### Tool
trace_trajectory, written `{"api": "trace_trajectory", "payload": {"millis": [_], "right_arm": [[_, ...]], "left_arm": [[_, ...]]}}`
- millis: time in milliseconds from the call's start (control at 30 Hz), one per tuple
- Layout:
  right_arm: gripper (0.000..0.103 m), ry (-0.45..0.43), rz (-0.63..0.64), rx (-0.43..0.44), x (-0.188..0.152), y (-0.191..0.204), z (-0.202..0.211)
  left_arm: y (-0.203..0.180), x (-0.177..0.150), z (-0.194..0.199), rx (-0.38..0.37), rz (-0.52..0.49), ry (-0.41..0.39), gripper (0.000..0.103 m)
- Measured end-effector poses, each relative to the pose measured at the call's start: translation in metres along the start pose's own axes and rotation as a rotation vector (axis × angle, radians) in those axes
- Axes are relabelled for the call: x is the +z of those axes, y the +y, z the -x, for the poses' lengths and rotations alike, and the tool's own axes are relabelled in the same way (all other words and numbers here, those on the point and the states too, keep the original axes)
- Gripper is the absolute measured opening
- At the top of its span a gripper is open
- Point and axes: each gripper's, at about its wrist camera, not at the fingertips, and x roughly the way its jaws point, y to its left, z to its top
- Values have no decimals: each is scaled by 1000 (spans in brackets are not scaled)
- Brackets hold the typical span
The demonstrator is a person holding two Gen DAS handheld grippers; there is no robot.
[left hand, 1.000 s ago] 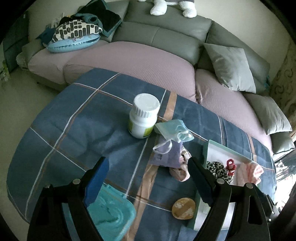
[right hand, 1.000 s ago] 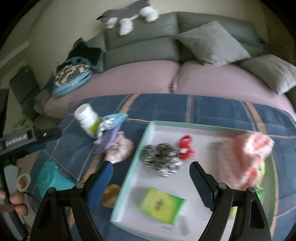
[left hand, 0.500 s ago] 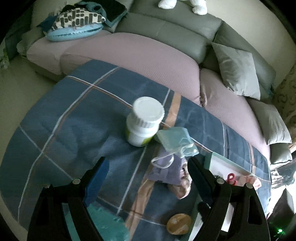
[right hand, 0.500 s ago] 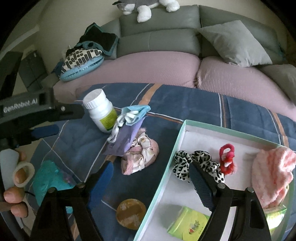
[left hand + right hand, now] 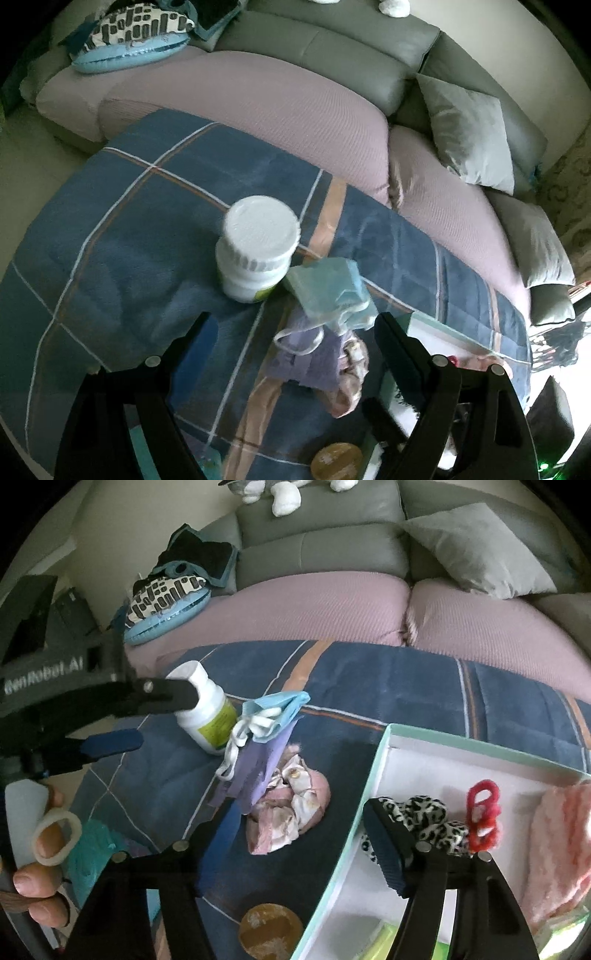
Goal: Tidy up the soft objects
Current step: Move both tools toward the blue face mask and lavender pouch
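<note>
- Plaid-covered tabletop (image 5: 369, 686): carries everything, in front of a grey and mauve sofa (image 5: 325, 602).
- White box (image 5: 424, 768) with a mint rim: on the tabletop's right side, already holding a pink knitted piece (image 5: 561, 834), a leopard scrunchie (image 5: 424, 812) and a red hair tie (image 5: 482, 812).
- Right tongs (image 5: 299, 806): released and empty, pitched steeply down. Have just been closing, with the floral scrunchie (image 5: 291, 812) lying below the gap and neither pad on it.
- Left tongs (image 5: 291, 317): wide apart, gripping nothing, poised over the masks and just short of the white bottle (image 5: 255, 251).
- Floral scrunchie: probably next to go, lying just left of the box rim with its upper edge tucked under the purple mask (image 5: 258, 768). Looks feather-light, squashy and a little silky, so best pinched across the bunched middle and squeezed well in. A nip at a loose fold would likely slide off.
- Purple mask and blue mask (image 5: 275, 710): thin, limp and overlapping, with the blue one touching the bottle. Ear loops could snag and trail along, so better taken by the folded body.
- Bottle: rigid and upright, likely to tip if nudged.
- Brown disc (image 5: 269, 930): near edge, hard-looking, probably not for the box.
</note>
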Motion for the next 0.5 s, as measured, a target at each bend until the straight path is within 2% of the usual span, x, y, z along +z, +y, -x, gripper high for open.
{"api": "trace_trajectory", "payload": {"millis": [133,233,433,500], "right_arm": [[66,31,-38,43,-1,-2,-12],[57,36,-53,51,1,-4,-15],[57,44,-62,74,4,-8,-19],[57,45,-71,71,4,-10,-21]], "left_arm": [[-6,6,-5,-24,6,27,87],[-11,12,-11,-28,12,43,86],[-30,21,-27,-17,-49,87,86],[-36,24,-34,-3,-71,103,82]]}}
